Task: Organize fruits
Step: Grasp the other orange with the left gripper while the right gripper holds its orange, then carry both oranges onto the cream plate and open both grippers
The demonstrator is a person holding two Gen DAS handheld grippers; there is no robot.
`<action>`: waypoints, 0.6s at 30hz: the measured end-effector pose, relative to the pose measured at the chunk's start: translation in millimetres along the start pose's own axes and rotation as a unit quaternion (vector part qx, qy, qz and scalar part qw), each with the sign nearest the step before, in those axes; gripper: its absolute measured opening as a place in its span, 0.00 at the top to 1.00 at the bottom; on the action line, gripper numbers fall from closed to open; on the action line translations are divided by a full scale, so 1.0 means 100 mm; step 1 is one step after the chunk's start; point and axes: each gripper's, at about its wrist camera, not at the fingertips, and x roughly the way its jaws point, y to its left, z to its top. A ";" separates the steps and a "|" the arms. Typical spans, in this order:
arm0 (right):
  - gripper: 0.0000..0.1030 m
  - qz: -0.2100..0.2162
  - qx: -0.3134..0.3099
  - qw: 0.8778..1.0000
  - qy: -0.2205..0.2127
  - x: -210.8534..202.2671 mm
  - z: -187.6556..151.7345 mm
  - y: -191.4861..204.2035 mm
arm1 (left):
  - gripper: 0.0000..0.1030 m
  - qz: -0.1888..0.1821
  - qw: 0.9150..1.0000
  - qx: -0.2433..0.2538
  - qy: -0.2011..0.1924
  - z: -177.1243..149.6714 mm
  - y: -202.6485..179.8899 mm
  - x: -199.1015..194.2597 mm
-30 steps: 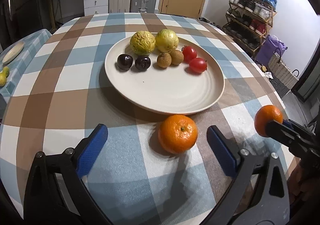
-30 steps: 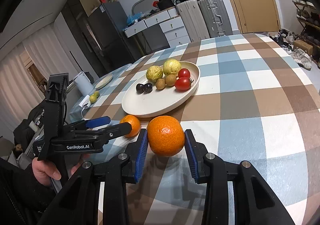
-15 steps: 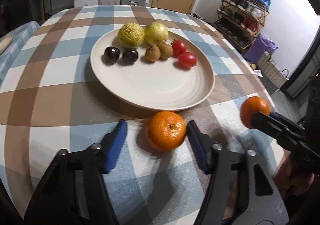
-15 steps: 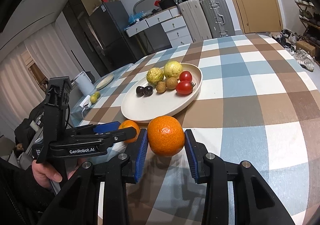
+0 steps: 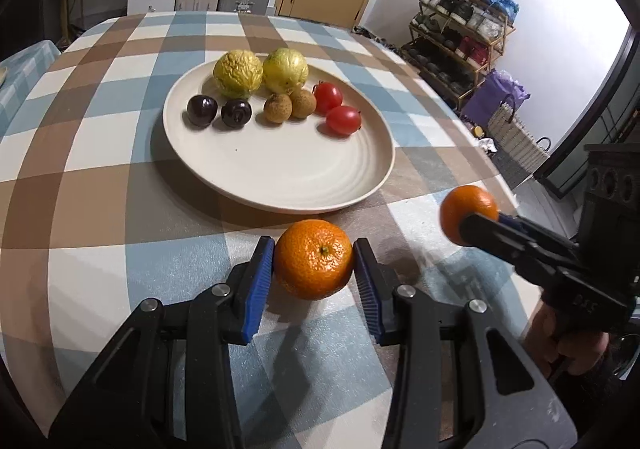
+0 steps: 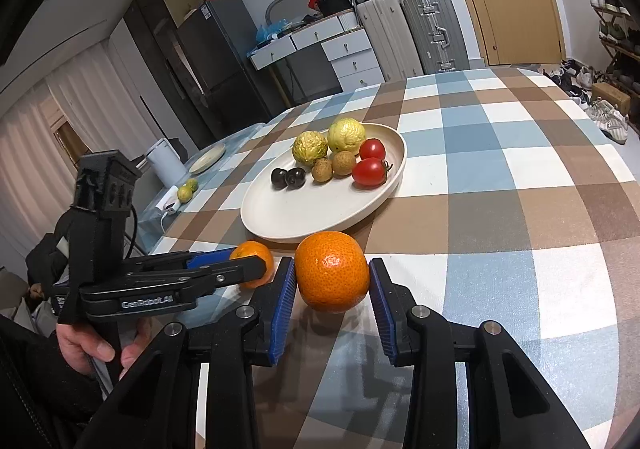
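A cream plate (image 5: 280, 173) on the checked table holds two yellow-green fruits (image 5: 260, 69), two dark cherries (image 5: 220, 111), two brown longans (image 5: 290, 105) and two red tomatoes (image 5: 336, 109). My left gripper (image 5: 314, 269) is shut on an orange mandarin (image 5: 314, 264) resting on the cloth just in front of the plate's near rim. My right gripper (image 6: 332, 289) is shut on a second mandarin (image 6: 332, 271) and holds it a little above the table, right of the left one. The plate also shows in the right wrist view (image 6: 312, 209).
The table edge curves close on the right, with a shoe rack (image 5: 460, 37) and a basket (image 5: 516, 133) beyond it. A side table with a small plate (image 6: 208, 158) and two limes (image 6: 188, 190) stands to the left. Suitcases (image 6: 412, 33) and drawers stand at the back.
My left gripper moved forward and closed its jaws from wide open onto the mandarin on the table. My right gripper kept its hold on the other mandarin and barely moved.
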 end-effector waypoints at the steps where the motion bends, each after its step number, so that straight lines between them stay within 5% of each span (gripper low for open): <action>1: 0.64 0.000 -0.001 1.000 0.000 0.01 0.01 0.01 | 0.64 -0.004 1.000 -0.002 -0.002 0.01 0.01 -0.03; 18: 0.64 0.018 -0.024 0.999 -0.021 0.19 0.49 0.21 | 0.64 0.007 0.999 -0.024 -0.039 0.42 0.35 -0.22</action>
